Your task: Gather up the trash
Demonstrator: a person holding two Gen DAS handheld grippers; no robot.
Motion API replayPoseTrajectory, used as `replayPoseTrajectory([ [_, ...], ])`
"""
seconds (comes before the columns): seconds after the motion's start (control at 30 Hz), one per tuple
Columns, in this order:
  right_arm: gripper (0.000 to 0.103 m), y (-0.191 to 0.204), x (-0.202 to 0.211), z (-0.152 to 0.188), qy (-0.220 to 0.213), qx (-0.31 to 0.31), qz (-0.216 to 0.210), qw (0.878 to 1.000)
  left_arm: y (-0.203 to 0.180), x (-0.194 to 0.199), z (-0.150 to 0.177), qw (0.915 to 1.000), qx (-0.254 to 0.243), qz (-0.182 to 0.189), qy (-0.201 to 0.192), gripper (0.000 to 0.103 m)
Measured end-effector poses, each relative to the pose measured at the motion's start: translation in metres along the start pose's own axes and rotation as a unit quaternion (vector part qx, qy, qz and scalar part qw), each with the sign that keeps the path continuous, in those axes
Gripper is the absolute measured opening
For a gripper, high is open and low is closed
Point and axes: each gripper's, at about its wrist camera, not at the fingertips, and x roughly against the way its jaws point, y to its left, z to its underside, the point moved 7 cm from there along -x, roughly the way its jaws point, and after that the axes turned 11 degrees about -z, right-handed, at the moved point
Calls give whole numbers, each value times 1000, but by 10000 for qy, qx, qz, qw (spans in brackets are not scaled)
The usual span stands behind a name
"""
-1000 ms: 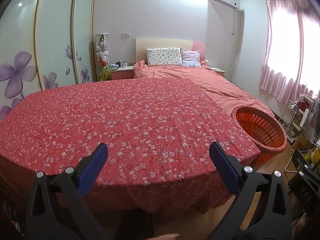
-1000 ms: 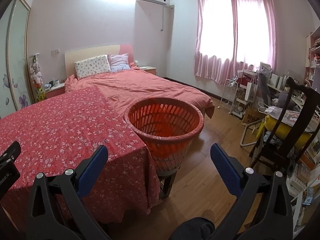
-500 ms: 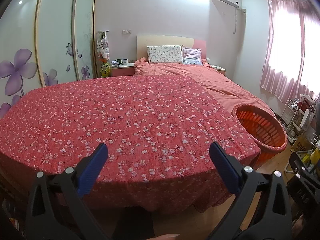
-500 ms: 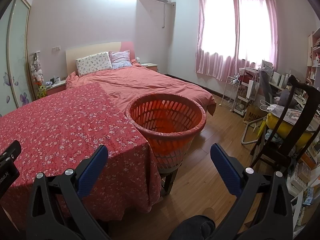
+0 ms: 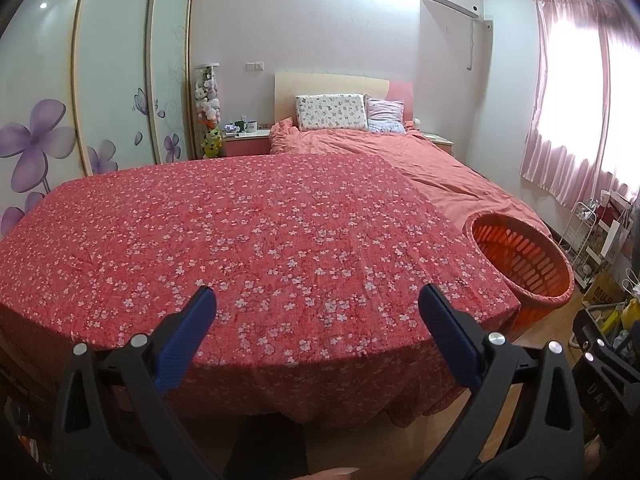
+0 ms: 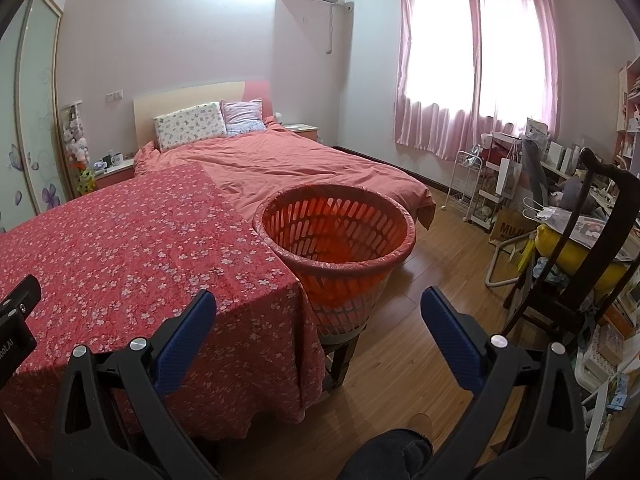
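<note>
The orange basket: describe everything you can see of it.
The round orange plastic basket has slotted, lattice-like walls that taper downward and a thick rolled rim. It stands upright, mouth open, with what looks like an orange liner inside and no trash visible. It rests on a small dark stand above the wooden floor, right at the corner of the red floral cloth. Neither gripper touches it.

Flowered cloth [image 5: 248, 240] bare and open ahead, orange basket [image 6: 336, 240] touching its right edge

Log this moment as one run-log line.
left hand-held gripper open, empty | right hand-held gripper open, empty | orange basket beside floral cloth | no trash visible
</note>
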Motion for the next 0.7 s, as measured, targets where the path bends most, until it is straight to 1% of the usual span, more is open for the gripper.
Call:
replayPoseTrajectory([
  [0.23, 101, 0, 0, -1, 3, -2, -1, 10000, 1, 2, -2, 10000, 53, -69, -11, 99],
  [0.7, 101, 0, -1, -1, -4, 8, -14, 10000, 1, 4, -4, 9999, 66, -74, -34, 99],
])
